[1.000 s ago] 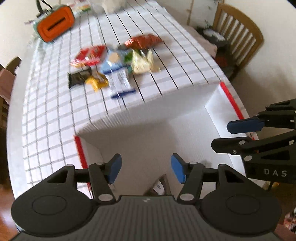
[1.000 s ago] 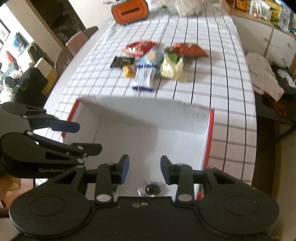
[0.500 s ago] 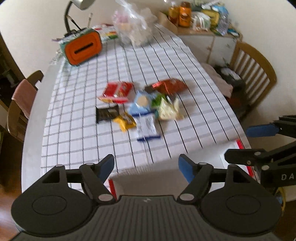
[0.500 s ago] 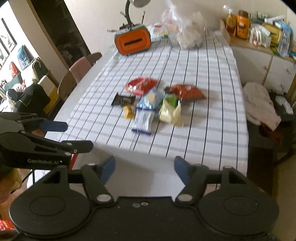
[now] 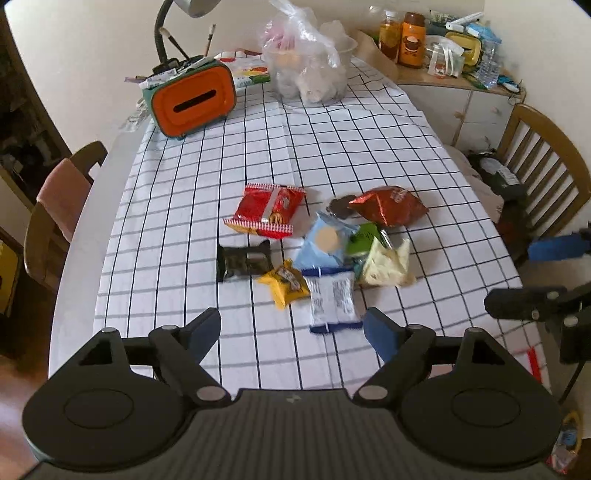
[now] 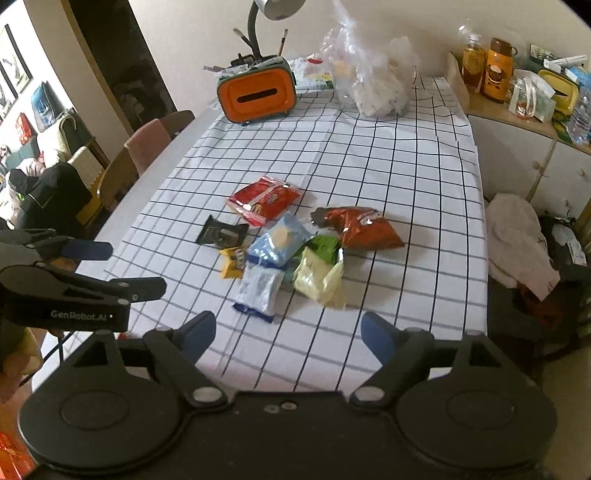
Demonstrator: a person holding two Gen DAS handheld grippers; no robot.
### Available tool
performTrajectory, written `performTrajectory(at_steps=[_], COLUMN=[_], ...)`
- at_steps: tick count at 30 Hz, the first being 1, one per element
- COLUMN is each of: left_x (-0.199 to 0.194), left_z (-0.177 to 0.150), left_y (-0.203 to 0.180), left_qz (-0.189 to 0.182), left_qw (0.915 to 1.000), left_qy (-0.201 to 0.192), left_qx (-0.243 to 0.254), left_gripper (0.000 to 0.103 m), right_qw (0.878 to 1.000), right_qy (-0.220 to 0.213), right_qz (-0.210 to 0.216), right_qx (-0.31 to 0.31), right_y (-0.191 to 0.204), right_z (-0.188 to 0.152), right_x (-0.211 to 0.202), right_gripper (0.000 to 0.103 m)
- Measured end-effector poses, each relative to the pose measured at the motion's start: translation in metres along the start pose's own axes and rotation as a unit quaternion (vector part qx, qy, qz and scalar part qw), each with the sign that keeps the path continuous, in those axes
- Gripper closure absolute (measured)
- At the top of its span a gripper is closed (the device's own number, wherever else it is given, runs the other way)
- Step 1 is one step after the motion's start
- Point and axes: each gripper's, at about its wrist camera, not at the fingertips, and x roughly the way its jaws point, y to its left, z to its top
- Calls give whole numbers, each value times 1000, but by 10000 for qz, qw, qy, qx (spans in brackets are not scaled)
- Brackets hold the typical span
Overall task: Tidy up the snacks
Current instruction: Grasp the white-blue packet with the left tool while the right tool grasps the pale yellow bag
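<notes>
Blue-padded fingers (image 5: 382,334) opening, empty, tilted tableward

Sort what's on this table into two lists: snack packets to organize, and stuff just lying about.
Snacks to organize: red packet, black packet, yellow packet, light blue packet, white-and-blue packet, green packet, cream packet, orange-red bag.

Lying about: orange tissue box, desk lamp, clear plastic bag.
</notes>
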Motion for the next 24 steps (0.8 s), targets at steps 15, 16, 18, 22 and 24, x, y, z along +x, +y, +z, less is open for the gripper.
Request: performTrajectory(at_steps=[15,16,18,22,24], left_x=[91,96,109,135,146], left_z=[32,32,35,40,41], left_y=[-26,-29,-31,-28,-29], left_qz=[-7,8,-4,-53,-45], left_qw=[9938,9930,9909,9854,9832], left_qy=[1097,1164,1334,1703,1819], left_qx=[176,193,173,-57,-110], left_gripper=[18,18,18,18,18], right_qw=[9962,9955,9943,9917,9903], right_qy=[850,911,1009,1155,1233], right_qz=[-27,-39,-31,68,110], right_qx=[212,256,358,562,635], right_y=[-36,-39,-43,-50,-52], right_z=[45,46,47,49,50], right_x=[102,109,121,141,151], right_gripper=[18,18,18,18,18])
